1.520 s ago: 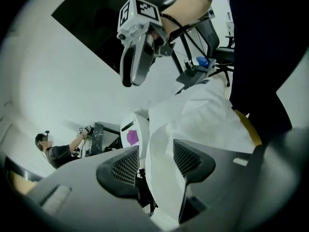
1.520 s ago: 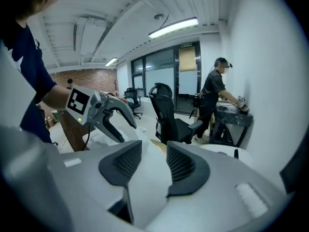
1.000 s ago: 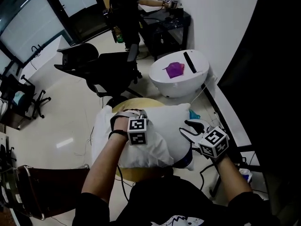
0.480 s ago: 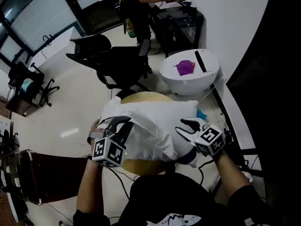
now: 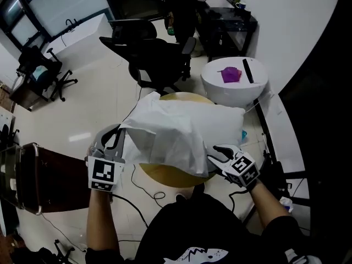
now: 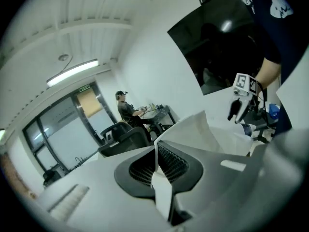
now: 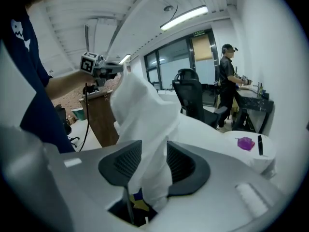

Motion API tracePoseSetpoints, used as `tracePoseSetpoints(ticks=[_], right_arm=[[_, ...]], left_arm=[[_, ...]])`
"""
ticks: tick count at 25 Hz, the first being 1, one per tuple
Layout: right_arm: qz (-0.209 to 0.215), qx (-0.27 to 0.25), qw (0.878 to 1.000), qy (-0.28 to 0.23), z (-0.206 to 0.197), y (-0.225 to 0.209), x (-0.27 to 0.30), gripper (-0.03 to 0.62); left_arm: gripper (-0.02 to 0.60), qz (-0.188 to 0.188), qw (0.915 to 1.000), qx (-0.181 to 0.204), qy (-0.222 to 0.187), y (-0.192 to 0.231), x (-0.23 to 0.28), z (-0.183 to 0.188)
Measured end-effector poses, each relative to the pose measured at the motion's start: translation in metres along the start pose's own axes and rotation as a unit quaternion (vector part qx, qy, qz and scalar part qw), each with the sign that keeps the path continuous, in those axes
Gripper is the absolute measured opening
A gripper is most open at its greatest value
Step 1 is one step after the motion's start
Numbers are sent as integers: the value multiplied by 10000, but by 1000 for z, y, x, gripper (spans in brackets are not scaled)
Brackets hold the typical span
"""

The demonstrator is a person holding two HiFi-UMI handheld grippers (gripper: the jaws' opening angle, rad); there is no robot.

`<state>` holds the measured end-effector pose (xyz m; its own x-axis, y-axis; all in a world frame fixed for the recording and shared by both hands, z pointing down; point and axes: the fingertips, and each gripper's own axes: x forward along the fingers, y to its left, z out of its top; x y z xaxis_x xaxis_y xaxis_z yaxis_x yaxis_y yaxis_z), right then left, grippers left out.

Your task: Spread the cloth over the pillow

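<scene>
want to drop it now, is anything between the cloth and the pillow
Nothing visible does. The cloth, pinched by the left gripper and the right gripper, hangs directly over the pillow.

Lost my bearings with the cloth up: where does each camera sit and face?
Head view: on the person's head, looking steeply down at the white cloth above the round table; both forearms, left gripper and right gripper show.
Left gripper view: on the left gripper, along its shut jaws pinching the cloth, toward the right gripper and forearm.
Right gripper view: on the right gripper, jaws closed on bunched cloth, facing the left gripper and forearm.
Shared: both gripper views show the cloth and the person at the far desk.
</scene>
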<state>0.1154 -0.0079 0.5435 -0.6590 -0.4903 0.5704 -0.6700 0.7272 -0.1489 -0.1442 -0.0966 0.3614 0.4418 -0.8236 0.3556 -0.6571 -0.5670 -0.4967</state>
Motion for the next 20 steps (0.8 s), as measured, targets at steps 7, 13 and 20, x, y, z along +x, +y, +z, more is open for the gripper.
tracePoseSetpoints(ticks=[7,13,20], right_arm=[[-110,-317,9974,640,-50,78,35,229],[-1385,-1314,9726,1330,-85,70,75,267],[-2209,-3011,9098,1812,-102,45,101,274]], left_arm=[[3,200,9995,-246,-15,20,-43,-26],[3,77,9996,-275,-90,9,-53,-31],[3,-82,9997,-221,-50,-5,-53,-38]])
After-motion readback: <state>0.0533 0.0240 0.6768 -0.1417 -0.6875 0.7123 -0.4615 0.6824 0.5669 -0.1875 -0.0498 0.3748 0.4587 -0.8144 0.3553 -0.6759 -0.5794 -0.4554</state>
